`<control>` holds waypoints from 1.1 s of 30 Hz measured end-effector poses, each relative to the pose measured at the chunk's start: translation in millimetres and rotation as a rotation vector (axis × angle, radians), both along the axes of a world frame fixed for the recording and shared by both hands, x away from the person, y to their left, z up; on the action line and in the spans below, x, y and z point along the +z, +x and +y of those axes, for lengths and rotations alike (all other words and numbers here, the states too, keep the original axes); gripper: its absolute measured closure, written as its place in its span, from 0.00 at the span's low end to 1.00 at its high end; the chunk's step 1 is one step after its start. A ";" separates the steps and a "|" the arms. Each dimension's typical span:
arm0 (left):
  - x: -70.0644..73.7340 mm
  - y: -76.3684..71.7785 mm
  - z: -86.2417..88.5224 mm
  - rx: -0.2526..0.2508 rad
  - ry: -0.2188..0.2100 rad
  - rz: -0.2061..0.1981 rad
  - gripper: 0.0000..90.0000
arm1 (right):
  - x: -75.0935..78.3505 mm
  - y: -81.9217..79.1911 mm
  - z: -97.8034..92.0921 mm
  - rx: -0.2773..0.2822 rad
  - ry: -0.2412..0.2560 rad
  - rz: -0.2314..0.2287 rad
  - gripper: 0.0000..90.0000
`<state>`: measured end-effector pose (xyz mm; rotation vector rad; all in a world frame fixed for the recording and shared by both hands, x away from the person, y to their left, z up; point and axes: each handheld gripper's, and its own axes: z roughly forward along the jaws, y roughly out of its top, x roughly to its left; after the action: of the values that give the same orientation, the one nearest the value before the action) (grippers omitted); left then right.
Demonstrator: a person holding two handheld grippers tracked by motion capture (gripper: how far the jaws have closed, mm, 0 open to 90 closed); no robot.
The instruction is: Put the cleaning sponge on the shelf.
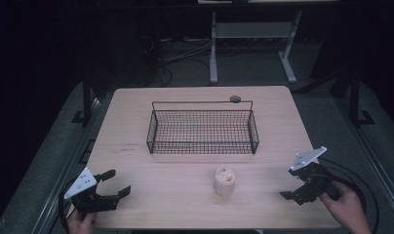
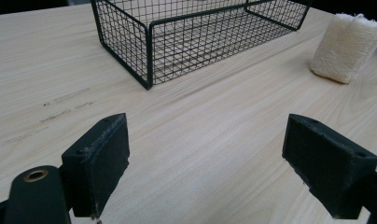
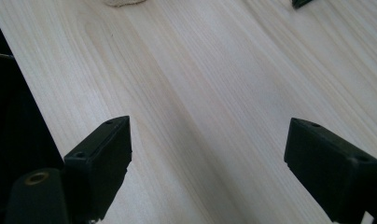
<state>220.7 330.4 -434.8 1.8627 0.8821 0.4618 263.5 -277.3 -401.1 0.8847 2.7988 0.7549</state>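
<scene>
**Loofah piece on a pale wood table**

A cream loofah piece stands near the front edge, before a black wire basket — table otherwise bare. Left gripper and right gripper flank it, jaws spread wide. Dark room; white desk legs behind.
</scene>
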 end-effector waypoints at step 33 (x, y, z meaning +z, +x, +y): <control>0.4 -1.1 -2.6 -0.010 0.006 0.001 0.16 | 16.2 7.3 51.0 0.155 -0.057 -0.017 0.16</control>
<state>219.6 327.8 -434.4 1.8724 0.8730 0.4582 270.8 -226.3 -384.9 0.6546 2.8832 0.6945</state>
